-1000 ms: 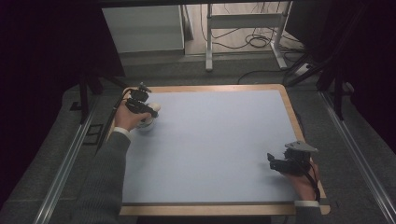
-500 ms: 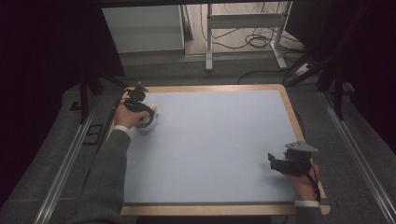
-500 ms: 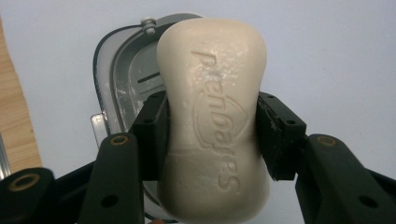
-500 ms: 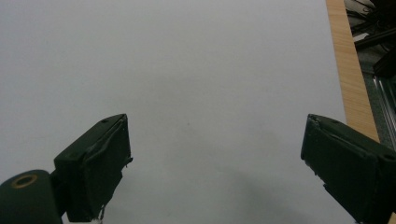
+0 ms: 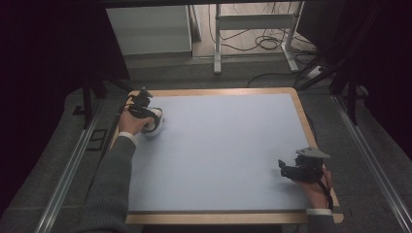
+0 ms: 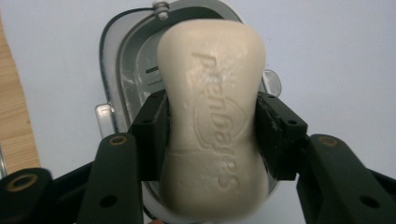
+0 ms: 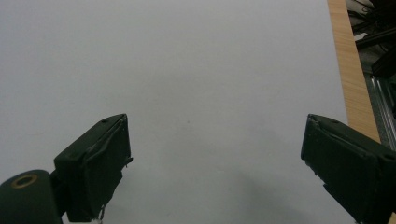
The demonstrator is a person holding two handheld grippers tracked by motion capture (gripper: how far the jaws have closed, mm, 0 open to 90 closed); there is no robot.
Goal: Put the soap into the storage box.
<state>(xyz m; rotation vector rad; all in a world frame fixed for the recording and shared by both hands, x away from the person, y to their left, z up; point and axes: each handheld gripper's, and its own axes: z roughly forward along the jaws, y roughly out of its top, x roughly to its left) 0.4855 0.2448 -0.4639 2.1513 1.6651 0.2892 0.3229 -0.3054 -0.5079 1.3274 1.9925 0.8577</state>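
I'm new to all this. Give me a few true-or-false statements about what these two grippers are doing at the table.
1. The left gripper has a soap bar between its jaws. True.
2. The soap is over a soap dish. True.
3. The right gripper holds a sponge. False: its jaws stand wide apart with nothing between them.
4. The soap is bright blue. False: it is cream.
5. The mat is pale blue. True.

Seen from above: a table (image 5: pixel 218 160) topped with a pale blue-grey mat inside a light wooden border. Resting directly on the mat near its far left corner, a grey-and-white soap dish (image 6: pixel 135 65).
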